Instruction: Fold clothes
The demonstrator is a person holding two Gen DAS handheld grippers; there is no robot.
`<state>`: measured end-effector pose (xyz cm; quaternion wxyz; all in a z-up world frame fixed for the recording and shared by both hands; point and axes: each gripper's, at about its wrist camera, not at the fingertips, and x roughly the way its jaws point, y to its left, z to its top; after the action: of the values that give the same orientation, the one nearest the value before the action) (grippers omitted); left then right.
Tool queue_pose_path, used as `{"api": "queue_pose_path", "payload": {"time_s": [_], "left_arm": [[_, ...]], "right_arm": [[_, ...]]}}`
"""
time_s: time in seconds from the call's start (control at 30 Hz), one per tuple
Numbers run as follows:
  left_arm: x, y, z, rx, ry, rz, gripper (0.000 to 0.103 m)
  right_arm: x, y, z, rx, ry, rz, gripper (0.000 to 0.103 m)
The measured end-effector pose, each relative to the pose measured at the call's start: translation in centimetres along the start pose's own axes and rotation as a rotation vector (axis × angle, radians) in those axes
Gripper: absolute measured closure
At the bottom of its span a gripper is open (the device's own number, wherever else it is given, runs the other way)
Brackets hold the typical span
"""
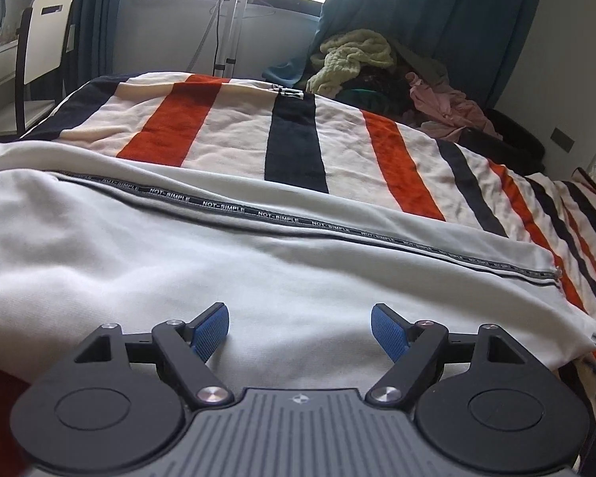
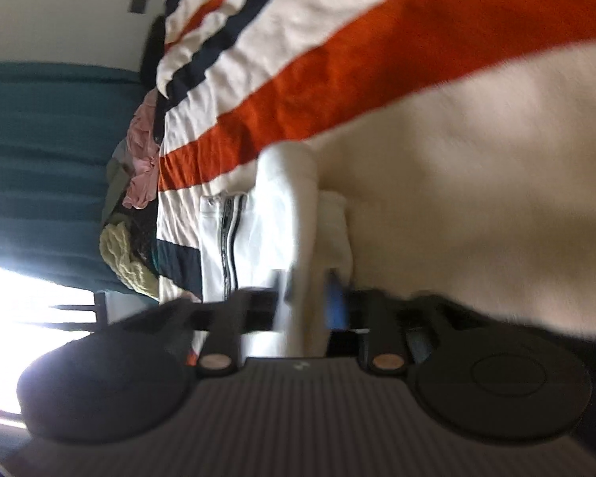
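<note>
A white zip-up garment [image 1: 258, 262] lies spread on the bed, its black zipper tape [image 1: 270, 214] printed "NOT-SIMPLE" running across it. My left gripper [image 1: 300, 328] hovers open just above the white cloth, blue pads [image 1: 212, 332] wide apart with nothing between them. The right wrist view is rolled sideways and blurred. There my right gripper [image 2: 310, 298] is shut on a folded edge of the white garment [image 2: 286, 206], which runs forward from the fingers; the zipper [image 2: 228, 238] shows to its left.
A striped blanket [image 1: 298, 135] in cream, orange and navy covers the bed. A heap of loose clothes [image 1: 397, 83] sits at the far right by teal curtains [image 1: 437, 12]. A white chair [image 1: 43, 47] and a metal stand [image 1: 230, 31] are beyond the bed.
</note>
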<state>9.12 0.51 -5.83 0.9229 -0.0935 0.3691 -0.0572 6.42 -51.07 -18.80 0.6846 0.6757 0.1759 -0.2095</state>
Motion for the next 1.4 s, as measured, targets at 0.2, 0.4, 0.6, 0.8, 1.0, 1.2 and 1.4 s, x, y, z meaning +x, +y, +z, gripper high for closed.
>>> {"api": "queue_pose_path", "payload": {"time_s": [0.2, 0.4, 0.6, 0.8, 1.0, 1.2, 1.4], "left_arm": [[-0.4, 0.2, -0.5, -0.019, 0.002, 0.004, 0.022], [-0.4, -0.2, -0.6, -0.021, -0.009, 0.014, 0.022], [0.4, -0.3, -1.0, -0.011, -0.001, 0.043, 0.022], [1.1, -0.7, -1.1, 0.004, -0.016, 0.07, 0.022], [1.9, -1.4, -1.4, 0.055, -0.034, 0.128, 0.022], [2.7, -1.9, -2.2, 0.125, 0.004, 0.136, 0.016], [3.3, -2.1, -3.0, 0.173, 0.035, 0.143, 0.014]], "right_arm": [[-0.4, -1.2, -1.2, 0.09, 0.085, 0.032, 0.024], [4.8, 0.2, -1.0, -0.002, 0.165, 0.044, 0.023], [7.3, -0.3, 0.8, 0.001, 0.121, 0.241, 0.023], [8.2, 1.2, 1.7, -0.111, 0.125, 0.353, 0.023], [9.3, 2.1, 2.4, -0.19, 0.129, 0.359, 0.023], [10.7, 2.6, 2.3, -0.235, 0.117, 0.193, 0.062], [9.5, 4.5, 1.4, -0.402, 0.01, 0.113, 0.088]]}}
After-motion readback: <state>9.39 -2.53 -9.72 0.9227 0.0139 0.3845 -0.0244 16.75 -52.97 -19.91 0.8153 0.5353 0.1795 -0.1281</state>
